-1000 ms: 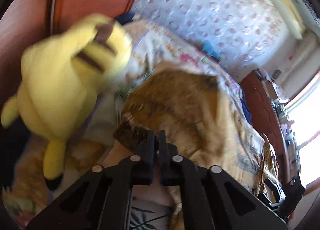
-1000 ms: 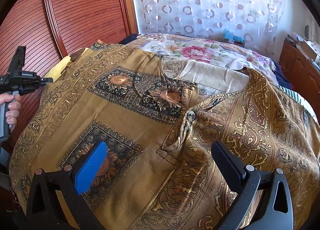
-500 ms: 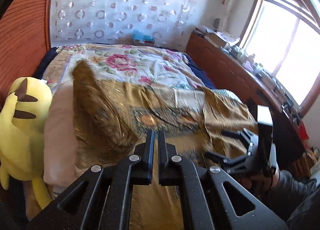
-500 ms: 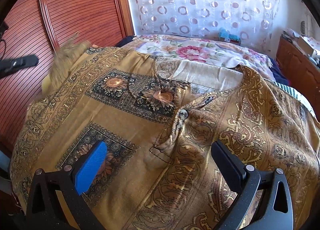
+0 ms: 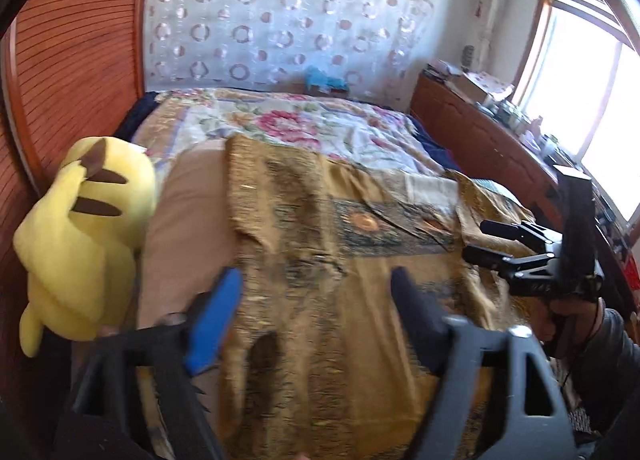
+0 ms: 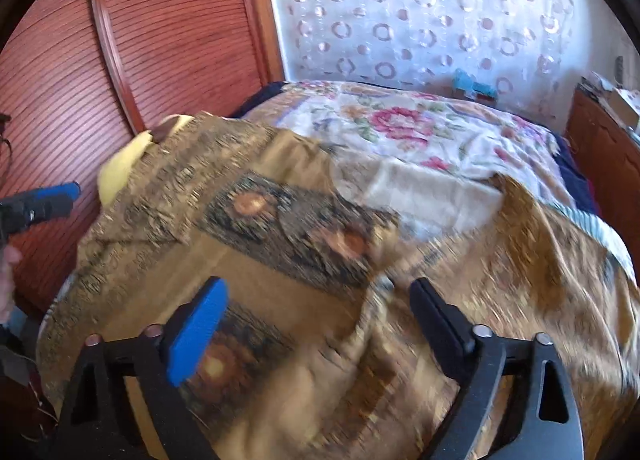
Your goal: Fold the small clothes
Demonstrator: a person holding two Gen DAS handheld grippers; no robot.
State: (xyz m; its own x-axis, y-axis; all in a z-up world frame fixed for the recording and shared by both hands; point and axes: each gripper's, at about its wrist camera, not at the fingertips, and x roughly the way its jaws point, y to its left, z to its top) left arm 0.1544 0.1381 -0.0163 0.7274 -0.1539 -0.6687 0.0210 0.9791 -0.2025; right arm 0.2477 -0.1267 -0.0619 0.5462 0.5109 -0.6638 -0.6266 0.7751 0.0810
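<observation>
A mustard-gold patterned shirt with dark sunflower panels lies spread on the bed; it also fills the right wrist view. Its left sleeve is folded inward over the body. My left gripper is open and empty, hovering above the shirt's left side. My right gripper is open and empty over the shirt's button placket. The right gripper also shows in the left wrist view, and the left gripper at the left edge of the right wrist view.
A yellow plush toy sits at the shirt's left beside a tan pillow. A floral bedspread lies beyond. A red wooden wardrobe stands left, a wooden dresser right.
My left gripper has let go of the sleeve and opened; the sleeve now lies folded onto the shirt. The right gripper stays open and has shifted slightly.
</observation>
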